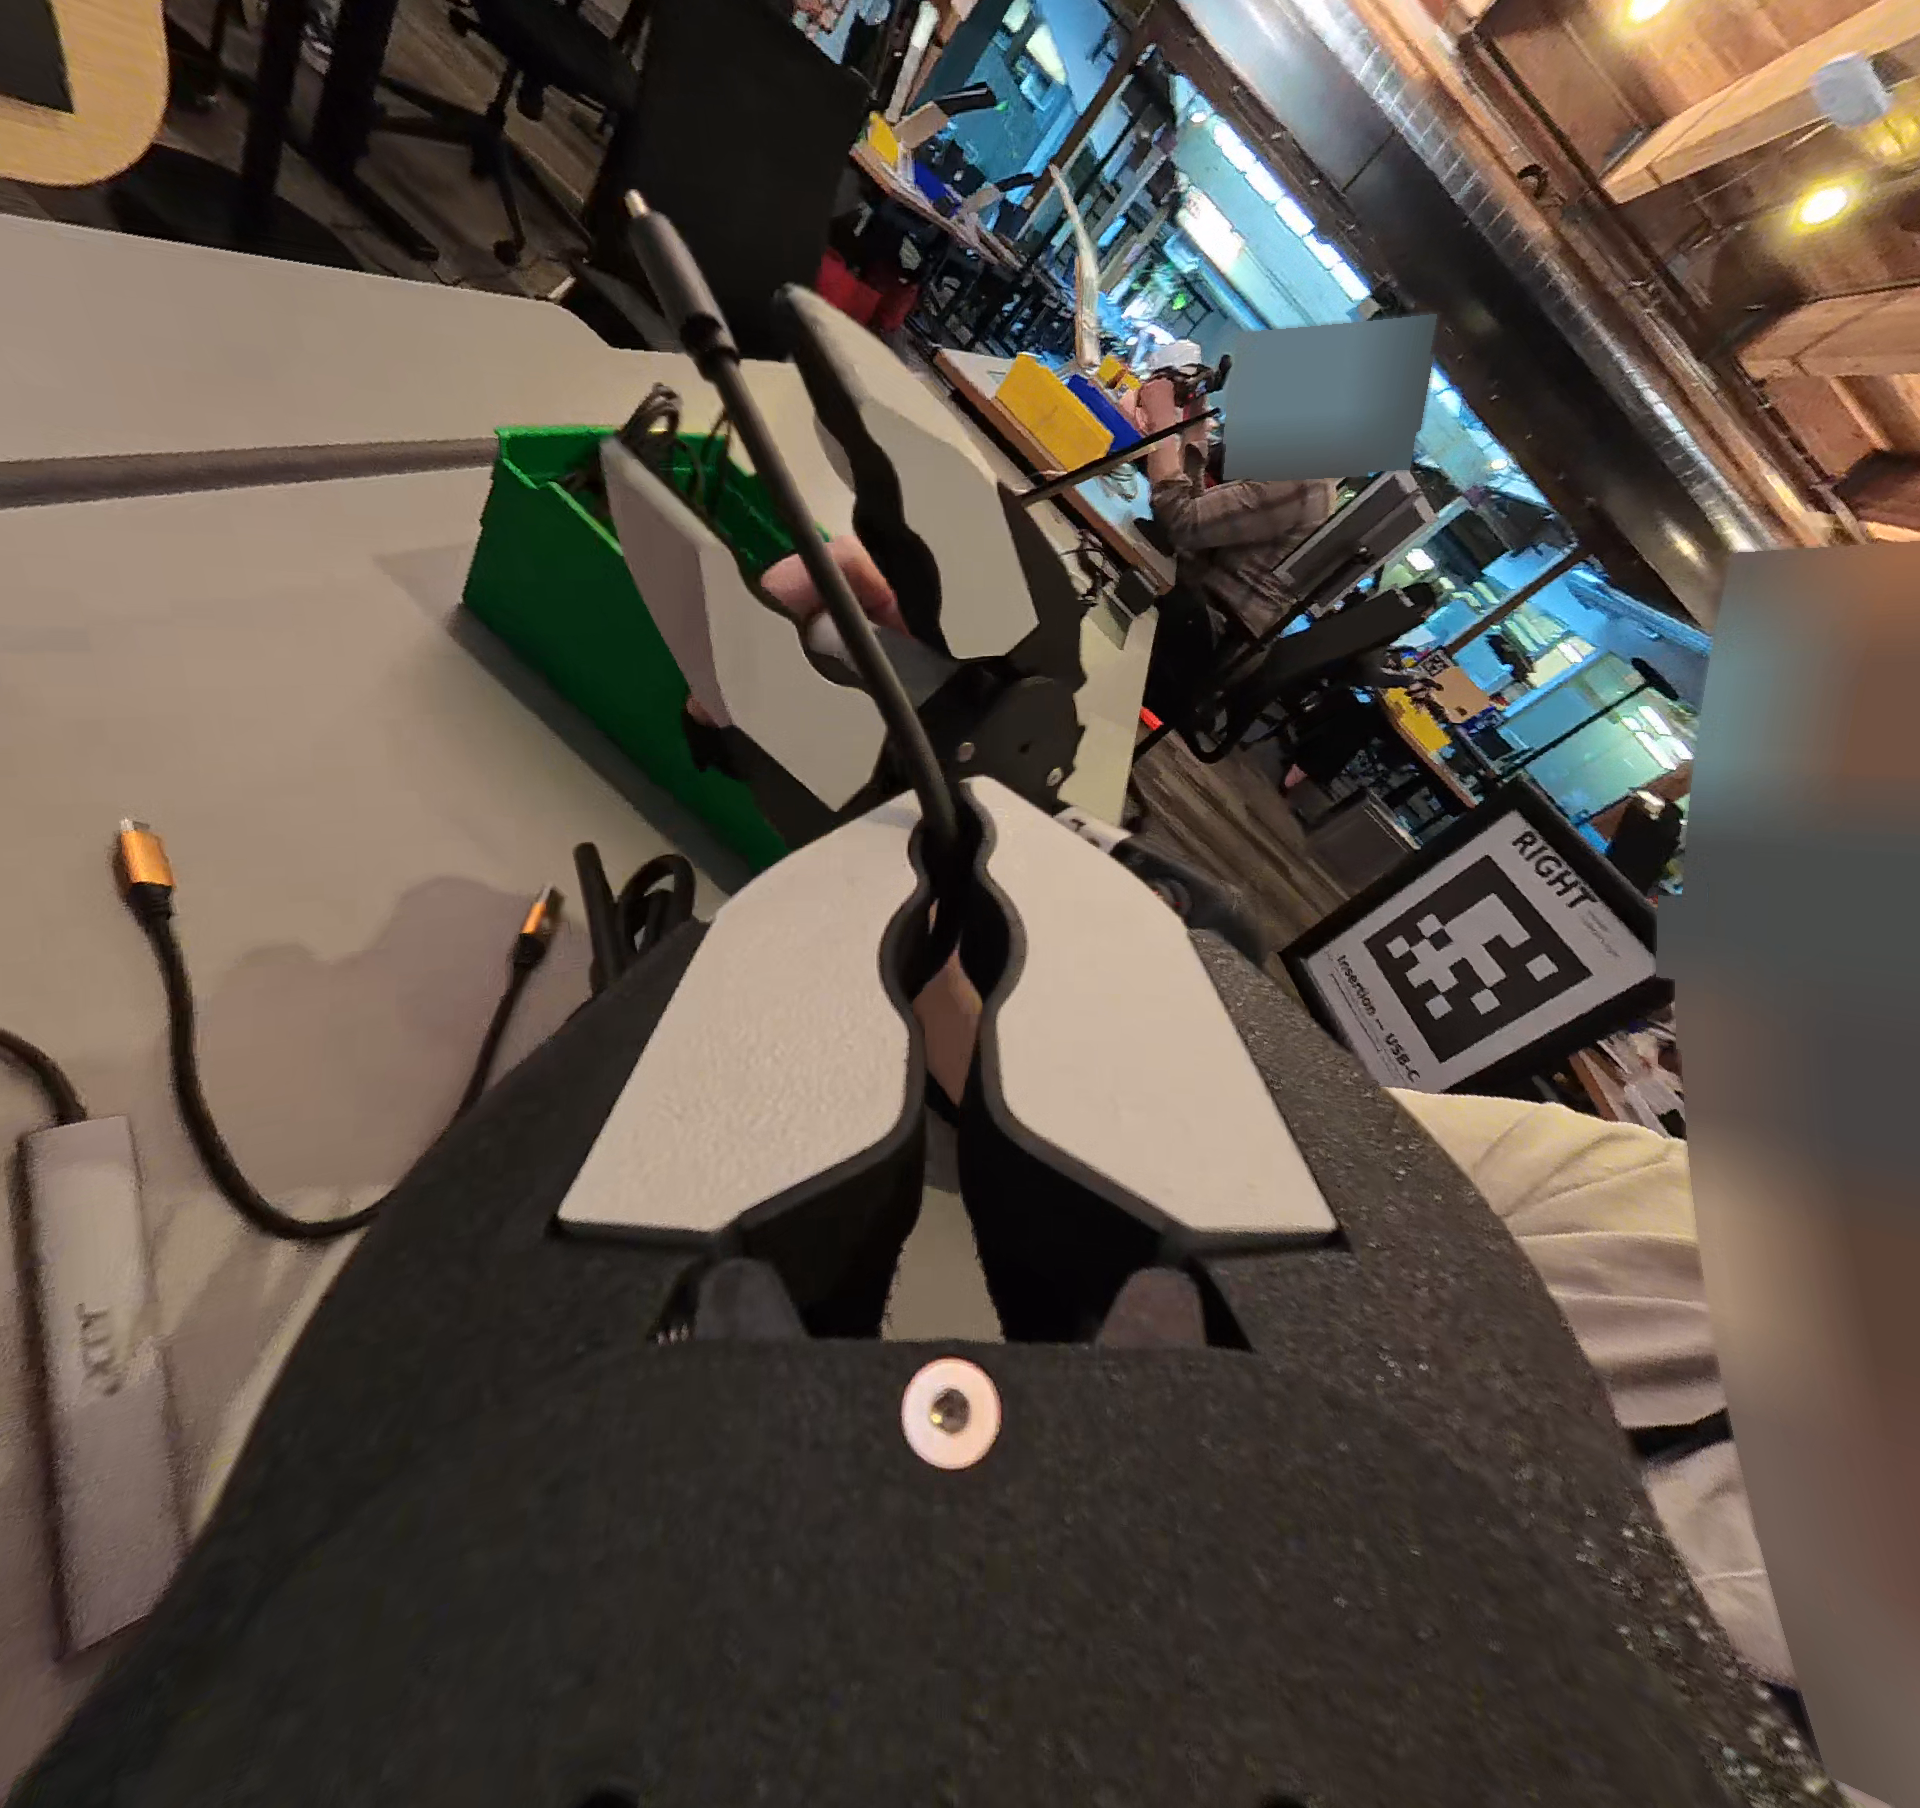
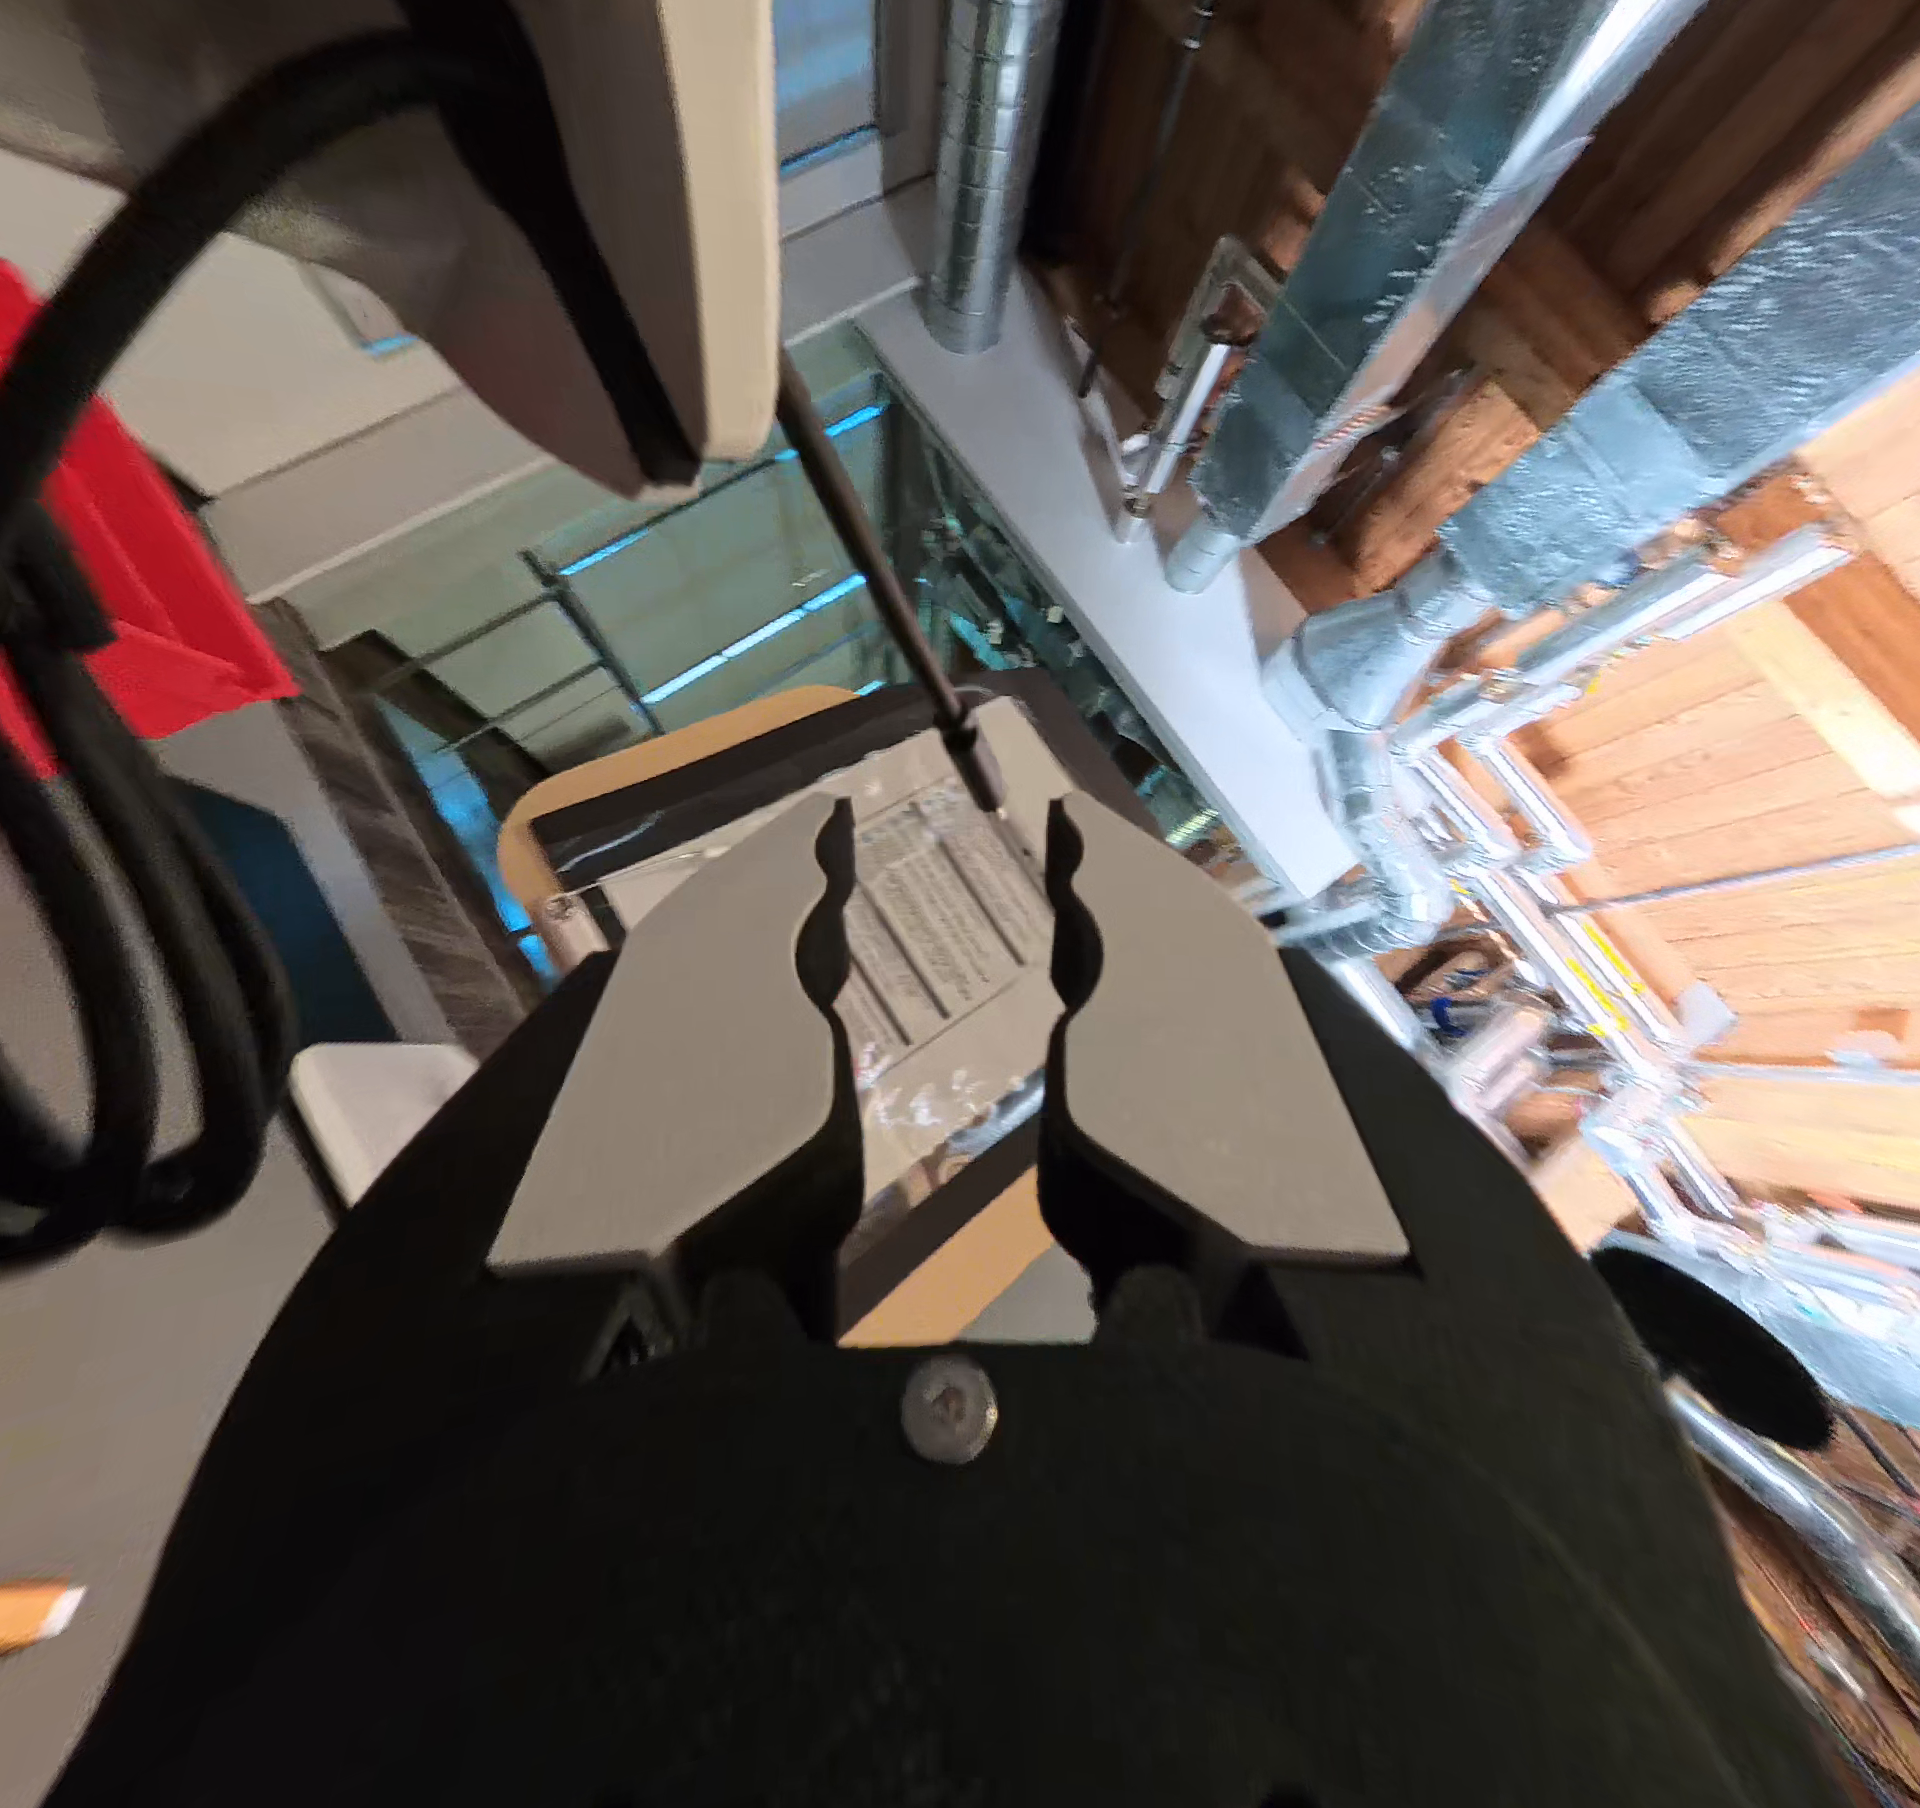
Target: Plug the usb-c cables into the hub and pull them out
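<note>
The left gripper (image 1: pixel 951 870) is clamped on a thin black cable (image 1: pixel 831 595), which rises free of the fingertips and ends in a dark plug (image 1: pixel 675 267) held up in the air, well above the table (image 1: pixel 260 387). The right gripper (image 2: pixel 948 885) is spread wide with nothing between its jaws; the plug (image 2: pixel 982 776) hangs just beyond its tips. The cable looks light and limp, so held this far back the plug will likely sway. A better hold is probably on the stiff plug body or the collar just behind it, squarely, to push straight in. The grey hub (image 1: pixel 99 1363) lies flat at the table's near left edge, light enough to slide unless pinned. An orange-tipped cable (image 1: pixel 182 1020) lies beside it, and a green bin (image 1: pixel 582 605) sits farther back.
</note>
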{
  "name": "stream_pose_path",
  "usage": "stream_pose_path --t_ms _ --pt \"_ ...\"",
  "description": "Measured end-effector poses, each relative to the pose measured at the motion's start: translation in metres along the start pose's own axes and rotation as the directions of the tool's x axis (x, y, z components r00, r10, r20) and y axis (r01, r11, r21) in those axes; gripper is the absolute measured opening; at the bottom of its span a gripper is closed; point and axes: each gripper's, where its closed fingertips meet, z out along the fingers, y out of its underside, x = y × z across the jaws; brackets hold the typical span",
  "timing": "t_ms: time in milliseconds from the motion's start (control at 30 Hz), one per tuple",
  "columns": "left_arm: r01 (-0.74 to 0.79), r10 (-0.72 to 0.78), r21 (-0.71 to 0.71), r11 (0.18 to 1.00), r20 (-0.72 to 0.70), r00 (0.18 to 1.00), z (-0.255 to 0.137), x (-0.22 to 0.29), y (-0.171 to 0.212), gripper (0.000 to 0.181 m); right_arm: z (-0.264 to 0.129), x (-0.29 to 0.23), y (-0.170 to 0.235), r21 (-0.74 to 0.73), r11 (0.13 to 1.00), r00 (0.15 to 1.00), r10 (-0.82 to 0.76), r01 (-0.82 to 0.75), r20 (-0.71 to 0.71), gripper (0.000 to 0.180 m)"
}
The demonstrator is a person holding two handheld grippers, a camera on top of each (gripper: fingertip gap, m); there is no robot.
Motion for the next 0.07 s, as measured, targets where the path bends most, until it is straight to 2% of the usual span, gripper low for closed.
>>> stream_pose_path --t_ms 33,67 --pt "0.006 -0.006 0.003 1.0 -0.024 1.0 0.0014 0.004 0.0003 0.0 -0.0005 0.0073 -0.0015 -0.003 1.0 0.998 0.006 -0.007 -0.056 0.036" --pt "0.014 -0.014 0.008 1.0 -0.049 0.999 0.0031 0.0078 0.0008 0.0 -0.0012 0.0115 -0.0051 0.006 1.0 0.996 0.021 -0.021 -0.089 0.036"
